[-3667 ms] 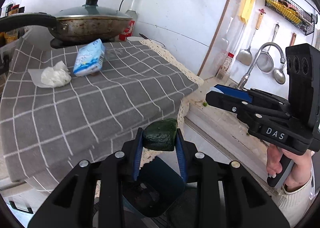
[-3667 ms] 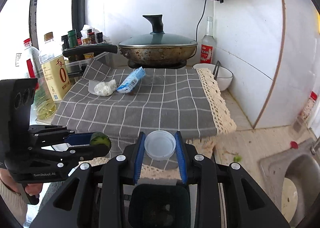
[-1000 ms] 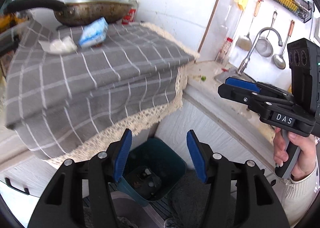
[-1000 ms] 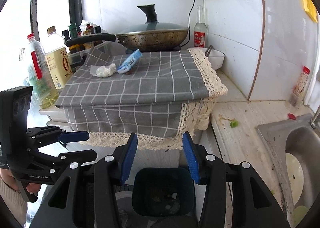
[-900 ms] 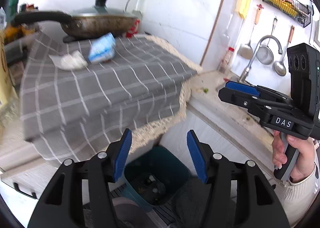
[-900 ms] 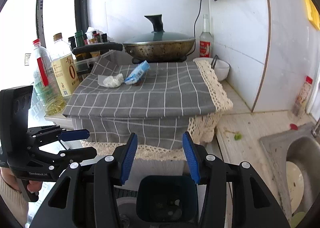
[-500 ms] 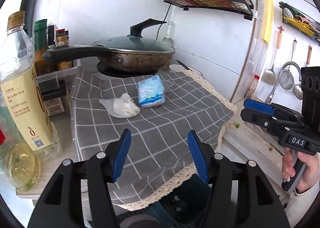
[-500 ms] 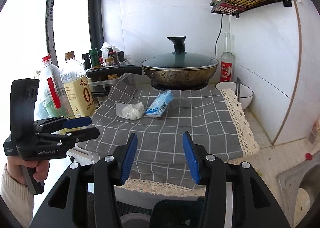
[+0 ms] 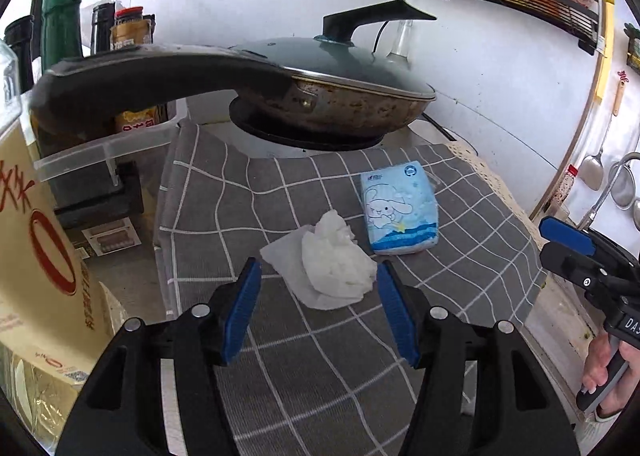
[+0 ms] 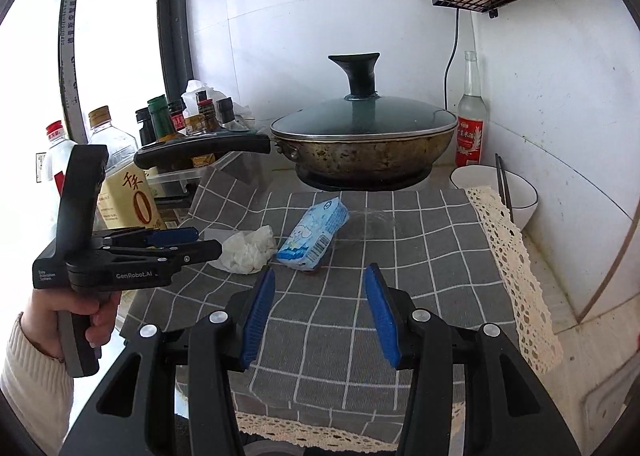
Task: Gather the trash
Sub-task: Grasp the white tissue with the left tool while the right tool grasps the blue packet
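Observation:
A crumpled white tissue point(image 9: 330, 260) lies on the grey checked cloth point(image 9: 320, 356), with a blue tissue pack point(image 9: 398, 213) just right of it. My left gripper point(image 9: 318, 288) is open and empty, its blue pads on either side of the tissue's near edge. In the right wrist view the tissue point(image 10: 248, 250) and the pack point(image 10: 314, 234) lie ahead of my right gripper point(image 10: 320, 296), which is open and empty above the cloth point(image 10: 360, 320). The left gripper point(image 10: 192, 240) shows there beside the tissue. The right gripper also shows at the right edge of the left wrist view point(image 9: 568, 244).
A lidded wok point(image 10: 360, 143) sits on a burner behind the cloth, its long handle point(image 9: 140, 83) reaching left. Oil bottles point(image 10: 124, 179) and sauce bottles stand at the left. A white bowl point(image 10: 496, 185) with chopsticks and a glass bottle point(image 10: 471, 123) stand at the right.
Both grippers let go of their trash over the bin below the counter, then rose to the cloth. The left gripper has moved in close to the crumpled tissue.

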`<move>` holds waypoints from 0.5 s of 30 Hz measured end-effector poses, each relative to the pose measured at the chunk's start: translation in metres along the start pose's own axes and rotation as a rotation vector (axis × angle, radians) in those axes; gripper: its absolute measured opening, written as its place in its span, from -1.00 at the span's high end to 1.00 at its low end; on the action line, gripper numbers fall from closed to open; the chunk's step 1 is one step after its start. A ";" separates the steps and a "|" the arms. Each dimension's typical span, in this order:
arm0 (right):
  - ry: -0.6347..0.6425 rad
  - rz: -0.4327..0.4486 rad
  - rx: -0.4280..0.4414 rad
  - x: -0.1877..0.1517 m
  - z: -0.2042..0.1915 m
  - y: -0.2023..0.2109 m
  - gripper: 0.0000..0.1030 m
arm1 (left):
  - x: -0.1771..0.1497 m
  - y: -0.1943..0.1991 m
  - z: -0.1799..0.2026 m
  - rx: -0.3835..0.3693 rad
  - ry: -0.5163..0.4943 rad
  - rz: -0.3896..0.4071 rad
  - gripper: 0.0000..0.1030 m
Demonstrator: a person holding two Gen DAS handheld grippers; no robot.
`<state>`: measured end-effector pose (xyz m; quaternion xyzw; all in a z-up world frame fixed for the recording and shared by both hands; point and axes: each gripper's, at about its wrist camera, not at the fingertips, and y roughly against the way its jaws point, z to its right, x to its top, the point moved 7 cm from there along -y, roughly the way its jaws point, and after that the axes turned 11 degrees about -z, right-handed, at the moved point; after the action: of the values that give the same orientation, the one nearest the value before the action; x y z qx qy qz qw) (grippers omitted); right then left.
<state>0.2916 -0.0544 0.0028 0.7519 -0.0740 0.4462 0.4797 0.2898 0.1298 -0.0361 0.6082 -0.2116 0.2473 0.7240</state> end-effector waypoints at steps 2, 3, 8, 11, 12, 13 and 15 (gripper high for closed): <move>-0.005 0.002 -0.001 0.006 0.005 -0.006 0.08 | 0.005 -0.008 -0.005 -0.007 0.012 -0.019 -0.22; -0.005 0.001 -0.002 0.009 0.007 -0.009 0.08 | 0.007 -0.011 -0.008 -0.001 0.018 -0.024 -0.22; -0.028 0.001 0.012 0.022 0.018 -0.026 0.08 | 0.011 -0.020 -0.005 -0.001 -0.023 -0.027 0.25; -0.062 -0.014 0.062 0.027 0.020 -0.040 0.08 | 0.010 -0.025 0.000 -0.003 -0.055 -0.031 0.76; -0.066 -0.022 0.074 0.029 0.019 -0.045 0.08 | 0.010 -0.025 0.001 -0.002 -0.063 -0.025 0.79; -0.065 -0.031 0.086 0.030 0.016 -0.051 0.08 | 0.010 -0.024 0.002 -0.005 -0.072 -0.016 0.81; -0.066 -0.047 0.099 0.032 0.012 -0.062 0.04 | 0.010 -0.020 0.006 -0.009 -0.091 0.006 0.86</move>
<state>0.3505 -0.0209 -0.0155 0.7905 -0.0502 0.4129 0.4496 0.3098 0.1219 -0.0447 0.6149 -0.2470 0.2207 0.7156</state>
